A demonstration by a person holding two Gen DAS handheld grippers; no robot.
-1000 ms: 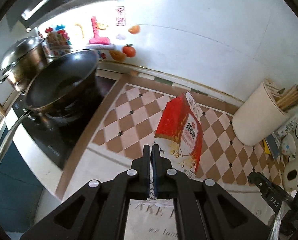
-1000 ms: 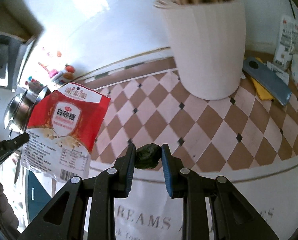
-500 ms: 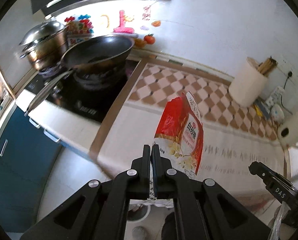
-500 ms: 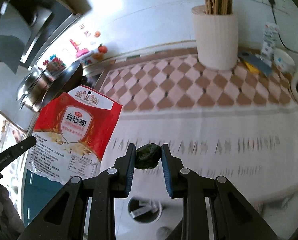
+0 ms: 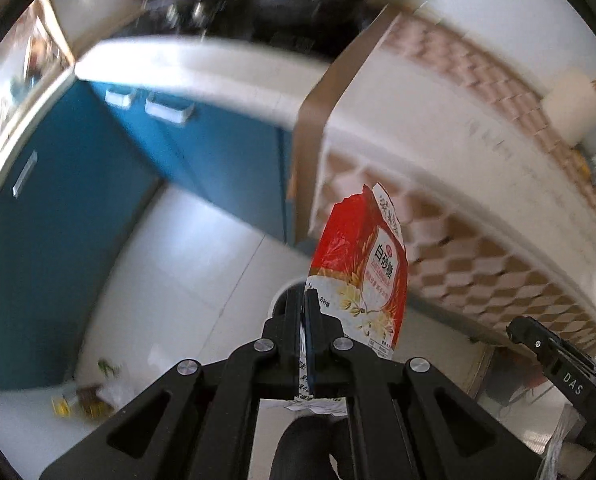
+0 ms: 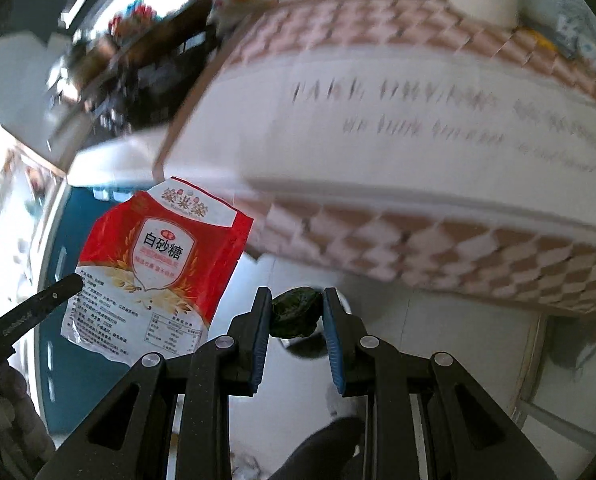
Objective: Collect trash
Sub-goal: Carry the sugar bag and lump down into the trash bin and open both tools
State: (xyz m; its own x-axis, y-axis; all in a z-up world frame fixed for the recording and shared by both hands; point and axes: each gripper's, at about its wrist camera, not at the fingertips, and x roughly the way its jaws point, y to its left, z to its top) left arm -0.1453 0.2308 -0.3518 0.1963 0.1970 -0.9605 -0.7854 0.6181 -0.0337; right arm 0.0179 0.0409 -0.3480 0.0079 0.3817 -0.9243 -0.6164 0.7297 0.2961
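Two claws point steeply down past the edge of the tabletop (image 6: 377, 128), each carrying a piece of trash. The left claw (image 5: 305, 300) has its fingers pressed together on the lower edge of a red and white sugar bag (image 5: 363, 272), which stands up ahead of the fingertips and a little to their right. From the right wrist view the same sugar bag (image 6: 158, 268) hangs flat and open-faced to the left of the right claw (image 6: 296, 312), with one finger of the left claw (image 6: 38, 308) touching its lower left side. The right claw is partly spread, its blue pads pinching a dark green crumpled lump (image 6: 296, 312) right between the fingertips. Beyond both claws lies a white tiled floor (image 5: 178, 280), with blue cabinet doors (image 5: 78, 208) to the left of the left claw. Just beyond the left fingertips a round white rim (image 5: 284, 294) shows on the floor, mostly hidden by the fingers and the bag. Small scraps (image 5: 86, 396) lie on the floor, well off to the left claw's lower left. The checkered cloth (image 6: 437, 244) draping the tabletop edge is blurred.
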